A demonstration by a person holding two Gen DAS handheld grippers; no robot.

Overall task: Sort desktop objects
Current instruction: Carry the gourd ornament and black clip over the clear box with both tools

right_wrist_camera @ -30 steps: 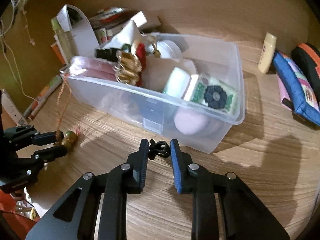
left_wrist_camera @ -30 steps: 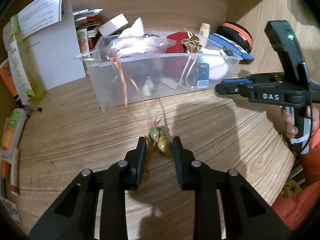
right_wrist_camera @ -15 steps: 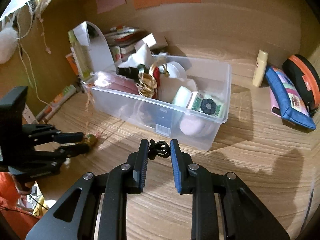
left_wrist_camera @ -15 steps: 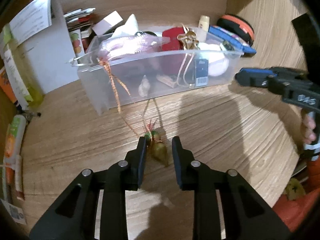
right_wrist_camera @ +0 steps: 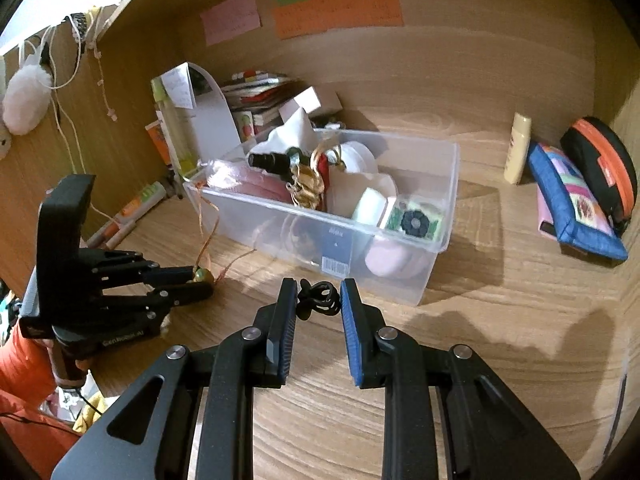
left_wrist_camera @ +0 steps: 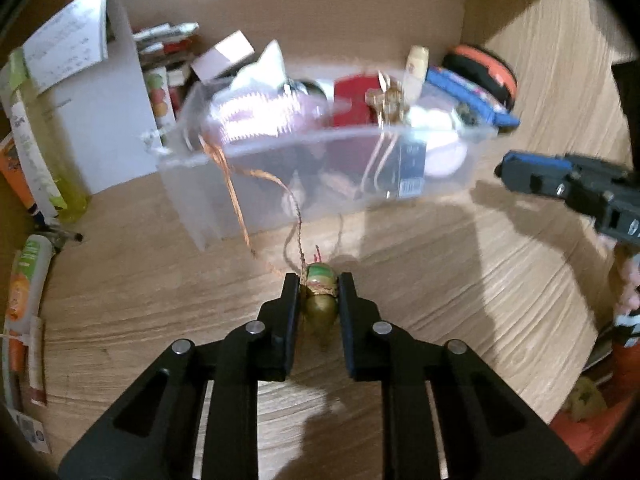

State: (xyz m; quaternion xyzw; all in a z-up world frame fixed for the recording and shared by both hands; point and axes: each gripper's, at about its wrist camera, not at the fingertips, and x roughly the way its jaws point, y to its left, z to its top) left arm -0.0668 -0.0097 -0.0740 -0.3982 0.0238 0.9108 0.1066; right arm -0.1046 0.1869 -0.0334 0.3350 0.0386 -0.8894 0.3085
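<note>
Clear bin (right_wrist_camera: pixel 400 276) stands just beyond both clamped grippers.

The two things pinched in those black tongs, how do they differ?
The left gripper clamps a gold-green bead pendant; the right gripper clamps a black hair tie. The pendant is plump and shiny, trailing an orange cord into the clear bin; the tie is thin, looped and free. Both are small.
</note>
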